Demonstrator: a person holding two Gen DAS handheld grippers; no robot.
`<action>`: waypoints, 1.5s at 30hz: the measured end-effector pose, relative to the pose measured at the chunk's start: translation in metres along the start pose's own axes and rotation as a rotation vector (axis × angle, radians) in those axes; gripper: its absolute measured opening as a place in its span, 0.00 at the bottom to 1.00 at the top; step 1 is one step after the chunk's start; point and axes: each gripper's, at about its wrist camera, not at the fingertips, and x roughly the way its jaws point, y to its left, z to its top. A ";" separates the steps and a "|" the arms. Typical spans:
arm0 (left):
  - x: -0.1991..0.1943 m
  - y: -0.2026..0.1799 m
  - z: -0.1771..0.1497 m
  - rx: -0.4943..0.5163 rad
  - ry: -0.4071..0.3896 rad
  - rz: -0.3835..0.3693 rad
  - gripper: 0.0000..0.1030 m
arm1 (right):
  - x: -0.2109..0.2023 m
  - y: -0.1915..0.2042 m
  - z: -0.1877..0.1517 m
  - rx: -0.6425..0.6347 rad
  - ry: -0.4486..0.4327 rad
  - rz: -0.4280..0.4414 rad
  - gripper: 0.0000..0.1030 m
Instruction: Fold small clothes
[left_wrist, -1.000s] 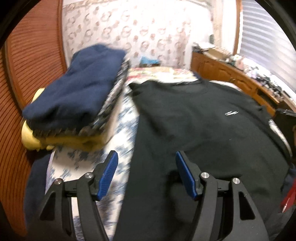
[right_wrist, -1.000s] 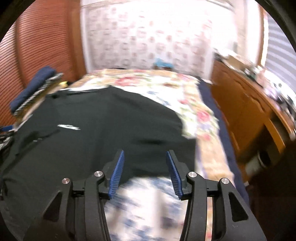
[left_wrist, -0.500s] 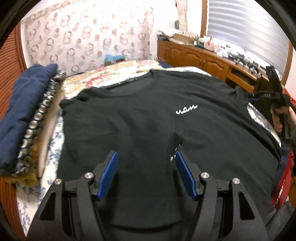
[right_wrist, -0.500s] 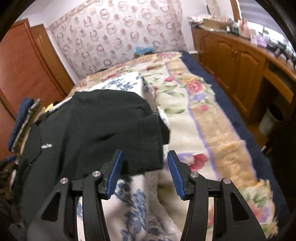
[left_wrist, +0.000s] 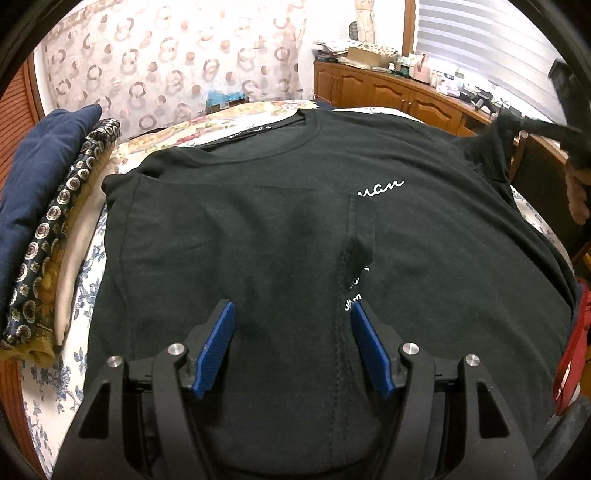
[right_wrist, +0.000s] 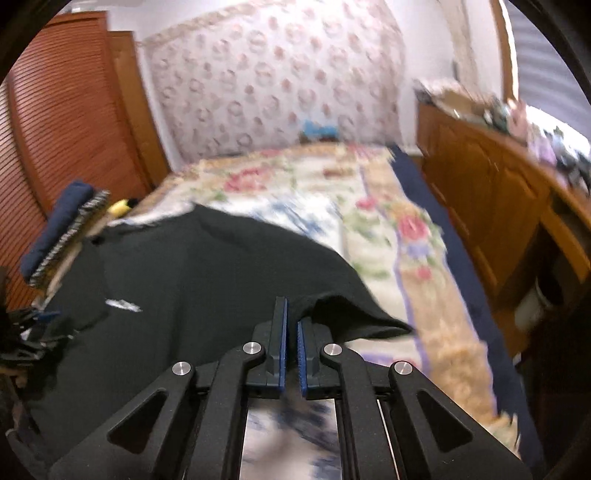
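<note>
A black T-shirt with white script lies spread front up on the bed, its left sleeve folded in over the chest. My left gripper is open and empty, hovering over the shirt's lower middle. In the right wrist view my right gripper is shut on the edge of the T-shirt's right sleeve and lifts it off the bed. The right gripper also shows blurred at the far right of the left wrist view, holding black cloth up.
A stack of folded clothes, navy on top, sits left of the shirt by the red-brown wardrobe. A floral blanket covers the bed. A wooden cabinet with clutter stands at the right. A red item lies at the right edge.
My right gripper closed on the shirt's right sleeve edge and lifted it. My left gripper stayed open, drifting slightly closer over the shirt.
</note>
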 end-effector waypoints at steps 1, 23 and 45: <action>0.001 -0.001 0.000 0.002 0.002 -0.006 0.70 | -0.004 0.017 0.005 -0.037 -0.019 0.026 0.02; -0.011 -0.002 0.003 -0.022 -0.041 -0.005 0.77 | 0.024 0.040 -0.046 -0.083 0.130 0.001 0.42; -0.082 0.043 0.004 -0.101 -0.221 0.071 0.77 | 0.075 0.088 0.045 -0.218 0.142 0.114 0.00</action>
